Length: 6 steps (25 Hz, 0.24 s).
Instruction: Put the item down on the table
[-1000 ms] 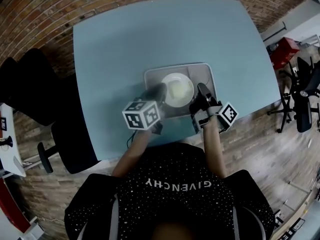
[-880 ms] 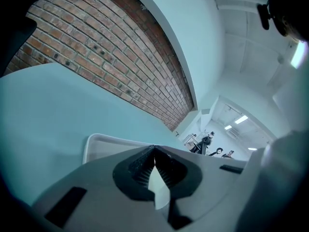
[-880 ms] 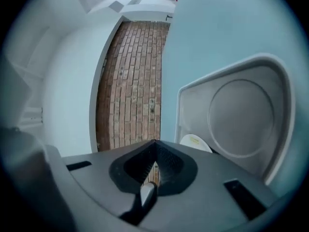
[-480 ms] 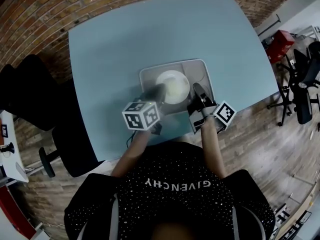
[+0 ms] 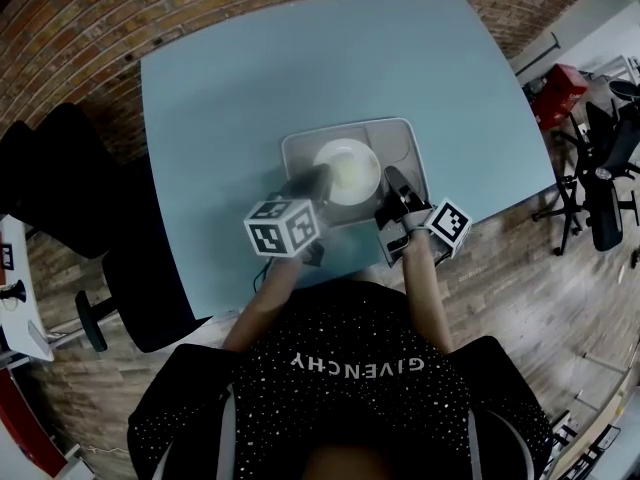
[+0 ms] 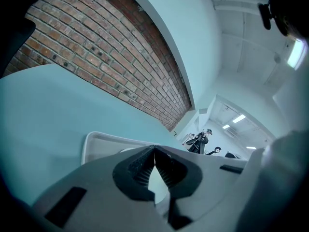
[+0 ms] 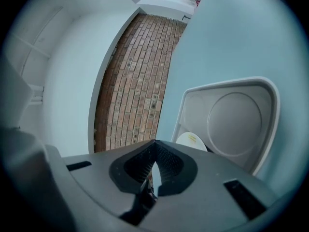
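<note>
A grey tray (image 5: 402,144) lies on the light blue table (image 5: 240,88) near its front edge, with a white plate (image 5: 348,171) in its round well. My left gripper (image 5: 318,181) sits at the tray's near left side and my right gripper (image 5: 393,181) at its near right side. In the left gripper view the gripper (image 6: 154,151) has its tips together, a pale sliver between the pads, and the tray rim (image 6: 89,141) running under it. The right gripper (image 7: 154,144) looks the same, with the tray (image 7: 239,122) and plate (image 7: 192,140) just beyond.
A black chair (image 5: 60,168) stands left of the table, with a brick surface beyond the far edge. A red object (image 5: 553,96) and an office chair (image 5: 605,183) stand at the right on wooden floor. The table's far half is bare.
Compared with a second ago, the tray and both grippers sit slightly further left and up in the head view. Over the last half second nothing has visibly moved.
</note>
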Tool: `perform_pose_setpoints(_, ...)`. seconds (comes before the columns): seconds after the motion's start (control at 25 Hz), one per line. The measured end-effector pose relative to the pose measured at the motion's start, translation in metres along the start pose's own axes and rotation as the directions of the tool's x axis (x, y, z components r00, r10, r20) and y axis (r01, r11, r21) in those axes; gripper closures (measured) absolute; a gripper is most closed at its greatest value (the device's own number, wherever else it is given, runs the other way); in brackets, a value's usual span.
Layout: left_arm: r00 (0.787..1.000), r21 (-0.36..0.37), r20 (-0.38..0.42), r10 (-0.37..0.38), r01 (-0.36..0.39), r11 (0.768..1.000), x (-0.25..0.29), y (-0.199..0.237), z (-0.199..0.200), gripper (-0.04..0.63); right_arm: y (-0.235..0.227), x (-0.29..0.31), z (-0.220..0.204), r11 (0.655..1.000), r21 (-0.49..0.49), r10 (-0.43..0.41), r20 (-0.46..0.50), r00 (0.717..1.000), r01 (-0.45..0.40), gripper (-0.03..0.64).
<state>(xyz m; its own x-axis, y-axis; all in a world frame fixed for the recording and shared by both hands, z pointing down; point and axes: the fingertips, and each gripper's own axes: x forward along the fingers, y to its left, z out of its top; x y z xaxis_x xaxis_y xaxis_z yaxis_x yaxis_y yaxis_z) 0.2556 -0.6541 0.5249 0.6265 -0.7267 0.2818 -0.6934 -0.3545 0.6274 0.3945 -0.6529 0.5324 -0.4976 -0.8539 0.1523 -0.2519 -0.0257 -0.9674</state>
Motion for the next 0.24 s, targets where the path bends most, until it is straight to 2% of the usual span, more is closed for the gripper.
perform_pose_setpoints(0.24,1.000,-0.003,-0.005,0.008,-0.008,1.000,-0.0019,0.0028,-0.0030,0.583,-0.0019,0.0021,-0.0066,1.000,0.010,-0.004,-0.021,1.000,0.004,0.607)
